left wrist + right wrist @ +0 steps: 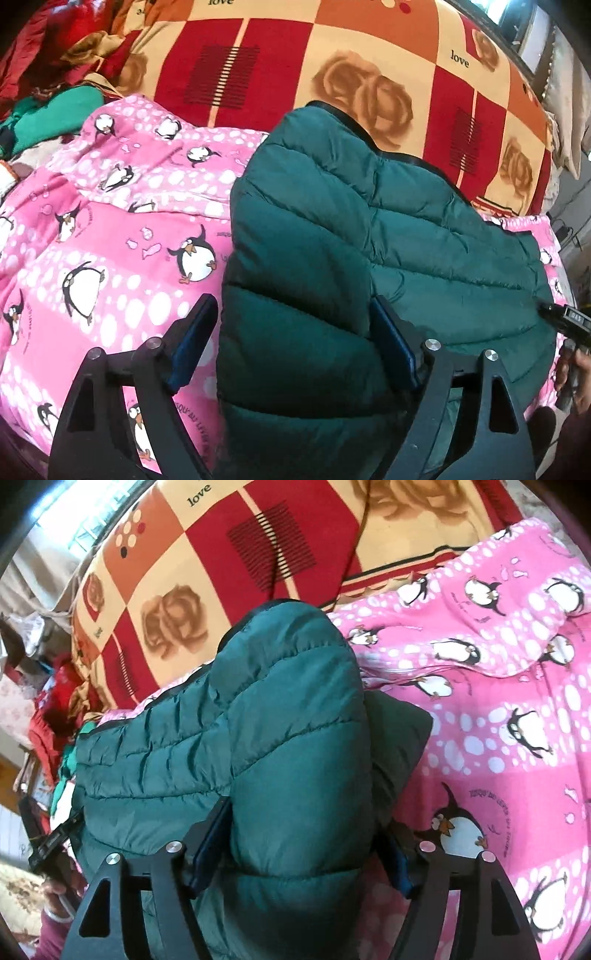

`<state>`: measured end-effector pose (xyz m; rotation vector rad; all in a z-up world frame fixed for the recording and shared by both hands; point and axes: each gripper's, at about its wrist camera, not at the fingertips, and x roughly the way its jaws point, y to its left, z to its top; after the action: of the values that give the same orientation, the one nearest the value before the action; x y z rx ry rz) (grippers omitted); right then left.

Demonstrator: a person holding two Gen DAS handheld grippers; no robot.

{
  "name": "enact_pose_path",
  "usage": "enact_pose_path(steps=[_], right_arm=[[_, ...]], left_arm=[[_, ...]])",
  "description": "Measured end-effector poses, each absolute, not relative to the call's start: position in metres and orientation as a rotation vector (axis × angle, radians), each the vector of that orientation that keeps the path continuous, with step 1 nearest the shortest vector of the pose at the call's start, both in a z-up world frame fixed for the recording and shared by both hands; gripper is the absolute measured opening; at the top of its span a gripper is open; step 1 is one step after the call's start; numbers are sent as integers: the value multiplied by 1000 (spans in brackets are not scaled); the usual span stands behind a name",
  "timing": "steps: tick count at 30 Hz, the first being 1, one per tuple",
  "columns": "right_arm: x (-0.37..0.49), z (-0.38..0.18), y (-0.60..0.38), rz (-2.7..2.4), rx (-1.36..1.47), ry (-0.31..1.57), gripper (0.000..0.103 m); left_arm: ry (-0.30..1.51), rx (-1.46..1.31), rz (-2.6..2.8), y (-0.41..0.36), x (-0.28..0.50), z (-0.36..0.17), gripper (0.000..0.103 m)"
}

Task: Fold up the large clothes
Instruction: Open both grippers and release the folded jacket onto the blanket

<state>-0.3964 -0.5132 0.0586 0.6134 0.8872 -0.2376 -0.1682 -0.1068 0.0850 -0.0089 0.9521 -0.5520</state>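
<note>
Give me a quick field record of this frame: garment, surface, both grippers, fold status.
garment: dark green puffer jacket, quilted, bunched into a folded stack
surface: pink penguin blanket over a red and cream checked blanket
left gripper: jaws wide, jacket's folded edge between the fingers, pads not visibly pressing
right gripper: jaws wide, straddling a puffy jacket fold, no clear squeeze
fold status: jacket doubled over, lying on the bed
background: red and green clothes pile at far left
</note>
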Motion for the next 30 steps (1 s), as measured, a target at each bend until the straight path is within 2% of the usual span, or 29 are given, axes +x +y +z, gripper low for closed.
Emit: enact_pose_path(steps=[6,10,14,18,21,30], right_arm=[[-415,95,-489,-401,465,854,72],[-425,122,-471,-440,425,792,81],[-425,137,-444,-431,401,759,81],[-416,140,-410,-431,355,736,81],[-411,136,-393,-432,347,726,87],[-396,128,-354,-411,293,710,87]], left_arm=[[867,69,-452,-104,-193,111,84],[802,117,-424,-108,-215,130,84],[757,131,-419,-121,-237,141,84],[722,141,-428,-135,-255,146,84],[717,123,-437,-143,-263,147,84],[684,132,-409,-159,-278,143,84]])
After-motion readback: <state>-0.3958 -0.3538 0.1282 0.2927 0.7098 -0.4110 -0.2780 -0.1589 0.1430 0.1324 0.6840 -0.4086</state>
